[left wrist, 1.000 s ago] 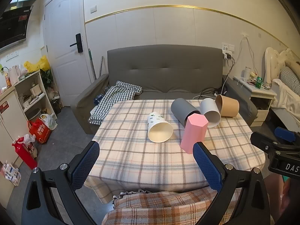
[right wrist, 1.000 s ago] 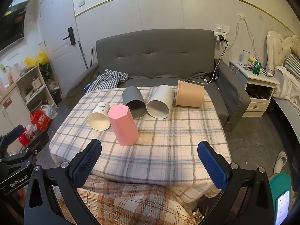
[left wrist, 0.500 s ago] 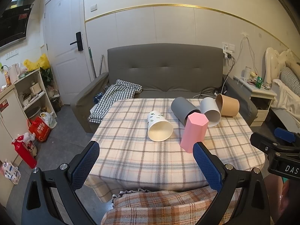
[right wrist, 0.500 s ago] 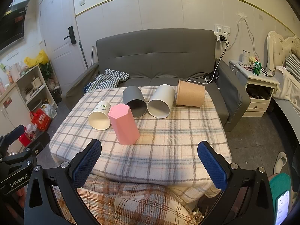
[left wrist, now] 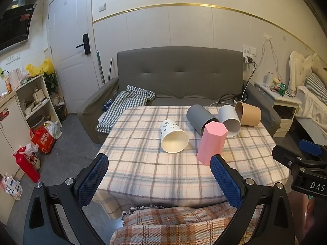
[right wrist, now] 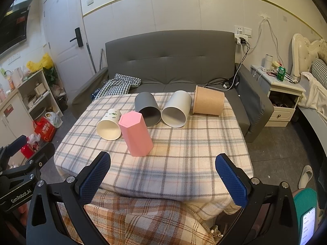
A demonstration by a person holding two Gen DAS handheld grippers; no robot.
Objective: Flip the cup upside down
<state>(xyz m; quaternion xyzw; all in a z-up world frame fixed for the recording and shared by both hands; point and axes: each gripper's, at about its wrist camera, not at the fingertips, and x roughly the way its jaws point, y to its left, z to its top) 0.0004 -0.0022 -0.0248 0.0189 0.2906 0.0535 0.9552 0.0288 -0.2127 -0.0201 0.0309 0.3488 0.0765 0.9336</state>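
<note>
A pink hexagonal cup [left wrist: 212, 143] [right wrist: 136, 135] stands mouth down on the plaid table [left wrist: 147, 169] [right wrist: 194, 153]. Four cups lie on their sides: a white printed cup [left wrist: 173, 136] [right wrist: 109, 126], a dark grey cup [left wrist: 199, 119] [right wrist: 147, 109], a light grey cup [left wrist: 230, 120] [right wrist: 177, 109] and a brown cup [left wrist: 248, 114] [right wrist: 208, 103]. My left gripper [left wrist: 159, 181] is open and empty, held back from the table's near edge. My right gripper [right wrist: 162, 180] is open and empty at the near edge.
A grey sofa [left wrist: 179, 77] [right wrist: 171, 61] stands behind the table with a checked cloth [left wrist: 126, 104] on it. A shelf unit [left wrist: 34, 102] is at the left, a nightstand [right wrist: 282, 94] at the right. A plaid-covered seat [left wrist: 184, 224] sits below the grippers.
Both views have crept slightly; the cups have not moved and both grippers stay open.
</note>
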